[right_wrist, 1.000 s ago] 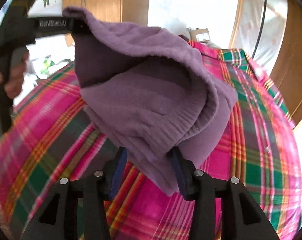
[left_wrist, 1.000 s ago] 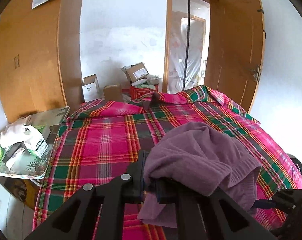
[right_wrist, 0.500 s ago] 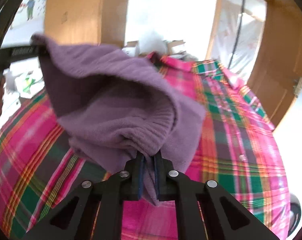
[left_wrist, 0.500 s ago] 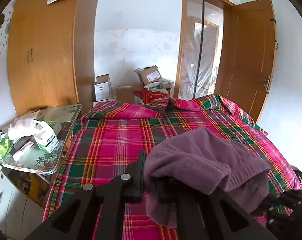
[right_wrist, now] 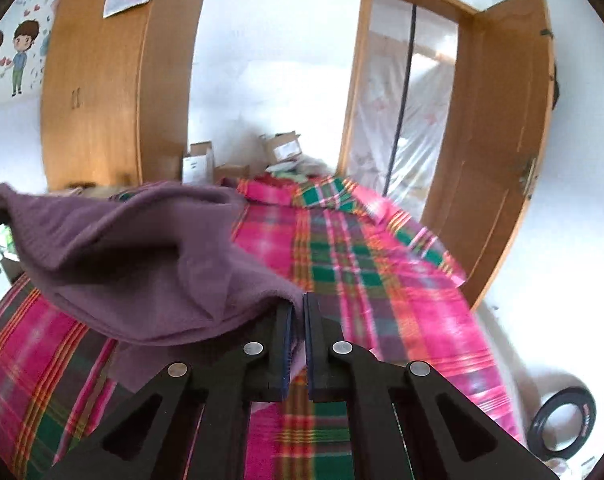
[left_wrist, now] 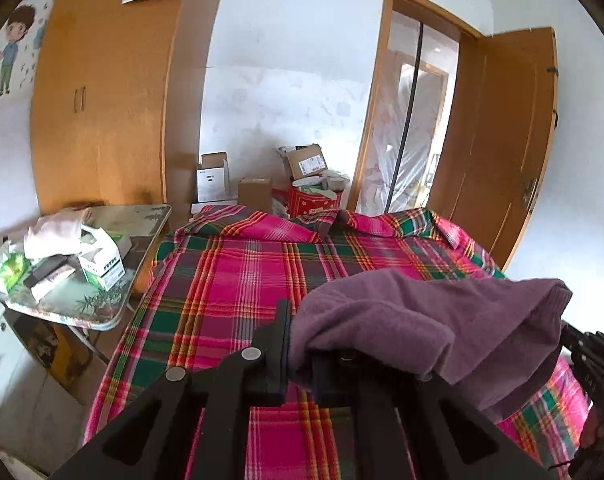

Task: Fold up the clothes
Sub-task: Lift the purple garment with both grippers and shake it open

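The purple sweater (left_wrist: 441,312) drapes over the left tongs (left_wrist: 302,344), hiding their right finger and tip — whether they pinch the cloth cannot be told. In the right wrist view the bedspread (right_wrist: 365,264) ahead of the right tongs (right_wrist: 297,320) is smeared by motion blur. A black ring (right_wrist: 563,420) right of those tongs is cut by the edge. Labels on boxes (left_wrist: 102,260) left of the left tongs are too small to read.

place: home bedroom | shown by: bed (left_wrist: 262,280) covered in plaid sheet | wooden wardrobe (left_wrist: 102,100) | cartoon wall stickers (right_wrist: 6,60) | open wooden door (left_wrist: 501,140) | cardboard boxes (left_wrist: 305,162) stacked by wall
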The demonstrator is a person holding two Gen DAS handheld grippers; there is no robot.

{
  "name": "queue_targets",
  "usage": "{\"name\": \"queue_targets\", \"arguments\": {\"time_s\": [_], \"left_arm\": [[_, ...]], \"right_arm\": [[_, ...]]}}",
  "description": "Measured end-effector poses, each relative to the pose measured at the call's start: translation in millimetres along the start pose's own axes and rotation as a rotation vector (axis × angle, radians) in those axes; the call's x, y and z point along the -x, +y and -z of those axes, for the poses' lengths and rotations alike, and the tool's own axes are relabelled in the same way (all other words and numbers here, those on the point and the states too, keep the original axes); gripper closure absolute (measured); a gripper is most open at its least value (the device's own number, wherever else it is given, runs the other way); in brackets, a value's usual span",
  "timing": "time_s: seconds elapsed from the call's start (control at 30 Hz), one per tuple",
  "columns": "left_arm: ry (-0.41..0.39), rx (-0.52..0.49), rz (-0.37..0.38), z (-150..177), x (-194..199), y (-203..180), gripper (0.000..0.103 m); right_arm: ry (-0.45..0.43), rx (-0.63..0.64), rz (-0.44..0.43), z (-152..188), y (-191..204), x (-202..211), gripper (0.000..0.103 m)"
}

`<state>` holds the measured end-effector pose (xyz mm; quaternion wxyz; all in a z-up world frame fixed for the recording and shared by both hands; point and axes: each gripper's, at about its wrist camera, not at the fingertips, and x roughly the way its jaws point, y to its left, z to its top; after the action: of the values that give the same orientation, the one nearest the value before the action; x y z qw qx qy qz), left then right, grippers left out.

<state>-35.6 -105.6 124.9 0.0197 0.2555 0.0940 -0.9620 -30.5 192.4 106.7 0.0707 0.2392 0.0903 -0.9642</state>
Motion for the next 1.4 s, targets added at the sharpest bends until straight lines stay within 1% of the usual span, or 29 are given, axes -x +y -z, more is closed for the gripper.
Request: {"name": "queue_targets", "arguments": {"time_s": [0.17, 0.23, 0.33, 0.47, 0.53, 0.57, 0.6, 0.67, 0.73, 0.8, 0.83, 0.87, 0.93, 1.03, 1.07, 1.13, 1.23, 1.27, 1.33, 1.4], "left_arm": [[0.009, 0.041, -0.004, 9.3, 13.4, 6.3, 0.095], [0.012, 0.059, -0.02, 14.8, 18.6, 11.9, 0.095], [0.046, 0.094, -0.046, 29.8, 18.5, 24.1, 0.095], [0.127, 0.154, -0.081, 56.3, 9.3, 43.3, 0.095], [0.169, 0.186, -0.092, 67.6, 3.5, 54.0, 0.095], [0.187, 0.201, -0.095, 72.6, 1.2, 58.9, 0.095], [0.199, 0.205, -0.1, 77.8, -0.5, 62.2, 0.095], [0.22, 0.206, -0.113, 86.0, -2.9, 65.2, 0.095], [0.233, 0.212, -0.118, 93.6, -4.1, 67.4, 0.093], [0.24, 0.218, -0.125, 97.1, -5.3, 69.5, 0.092], [0.244, 0.219, -0.129, 99.1, -5.1, 70.1, 0.089], [0.249, 0.223, -0.131, 100.8, -5.0, 71.2, 0.087], [0.253, 0.223, -0.129, 100.8, -5.3, 71.4, 0.087], [0.26, 0.208, -0.126, 102.2, -4.1, 70.5, 0.085], [0.263, 0.202, -0.129, 102.3, -3.3, 68.9, 0.083], [0.254, 0.184, -0.131, 101.2, 0.8, 65.6, 0.079], [0.237, 0.154, -0.132, 99.5, 7.5, 60.6, 0.078], [0.231, 0.144, -0.133, 98.9, 9.7, 59.0, 0.078], [0.22, 0.125, -0.134, 97.7, 14.2, 55.7, 0.078], [0.209, 0.105, -0.135, 96.6, 18.7, 52.3, 0.078]], "right_arm": [[-0.044, 0.024, 0.01, -10.0, 2.4, 12.1, 0.097], [-0.007, 0.067, -0.006, -5.8, 9.6, 6.1, 0.097], [0.093, 0.107, -0.038, 8.6, 15.5, -16.1, 0.097], [0.198, 0.086, -0.154, 25.2, 14.1, -37.3, 0.096], [0.213, 0.047, -0.223, 28.8, 7.3, -38.3, 0.095], [0.219, 0.037, -0.259, 29.6, 4.2, -36.8, 0.093], [0.217, 0.03, -0.283, 30.3, 1.8, -33.9, 0.092], [0.212, 0.04, -0.303, 32.6, 1.2, -28.7, 0.086], [0.205, 0.052, -0.332, 33.6, 2.1, -21.6, 0.086], [0.172, 0.053, -0.367, 34.9, 3.6, -8.9, 0.082], [0.156, 0.056, -0.386, 35.8, 5.6, -3.4, 0.077], [0.142, 0.06, -0.405, 36.8, 8.4, 0.8, 0.071], [0.145, 0.071, -0.447, 40.8, 16.4, 3.4, 0.07], [0.174, 0.095, -0.462, 48.7, 31.7, -0.8, 0.069], [0.182, 0.109, -0.463, 51.5, 37.9, -3.3, 0.069], [0.19, 0.146, -0.456, 56.9, 50.6, -8.6, 0.069], [0.208, 0.177, -0.42, 59.7, 63.4, -18.7, 0.068], [0.215, 0.176, -0.421, 59.7, 65.2, -20.5, 0.068], [0.223, 0.169, -0.445, 59.5, 67.7, -22.4, 0.068], [0.21, 0.187, -0.46, 60.2, 69.8, -18.6, 0.068]]}}
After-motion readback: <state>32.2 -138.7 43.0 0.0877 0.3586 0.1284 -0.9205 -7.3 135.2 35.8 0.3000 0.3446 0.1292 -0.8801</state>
